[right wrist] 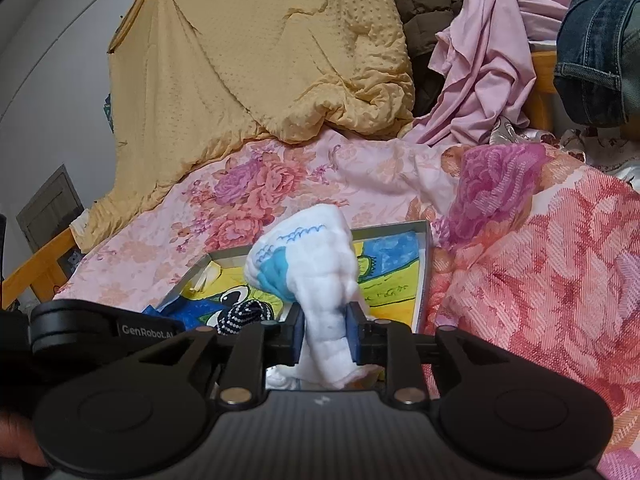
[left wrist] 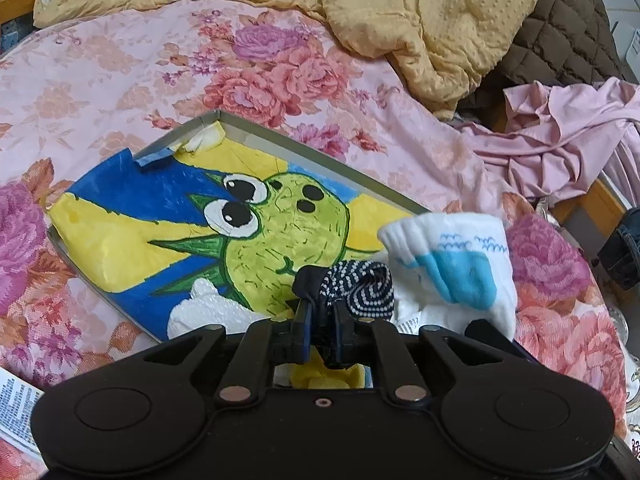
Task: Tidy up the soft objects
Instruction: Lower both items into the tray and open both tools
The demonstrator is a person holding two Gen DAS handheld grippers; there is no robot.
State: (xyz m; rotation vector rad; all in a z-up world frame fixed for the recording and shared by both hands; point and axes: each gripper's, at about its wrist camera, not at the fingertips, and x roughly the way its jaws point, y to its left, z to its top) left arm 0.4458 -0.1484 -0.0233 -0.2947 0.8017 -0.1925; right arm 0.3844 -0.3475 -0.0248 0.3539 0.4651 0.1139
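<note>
A shallow grey tray [left wrist: 320, 152] with a painted cartoon creature on its floor lies on a pink floral bedspread [left wrist: 120, 72], and everything else sits around it. Just above the tray's near edge, the left gripper [left wrist: 322, 312] has its blue pads nearly together, pinching a dark sock [left wrist: 356, 284] with white dots; the sock bunches up past the fingertips and hangs over the tray's painted floor. Beside it, toward the tray's right side, the right gripper [right wrist: 324, 332] holds a white sock [right wrist: 316, 276] with a blue heel patch; its pads stand only a little apart, with the white fabric filling the gap and touching both. That sock stands up over the tray, its cuff uppermost. More white fabric [left wrist: 200, 308] lies in the tray's near corner. Beyond the tray's far rim are a crumpled yellow quilt [left wrist: 420, 20], a brown quilted item [left wrist: 568, 28] and a heap of lilac cloth [left wrist: 568, 136].
</note>
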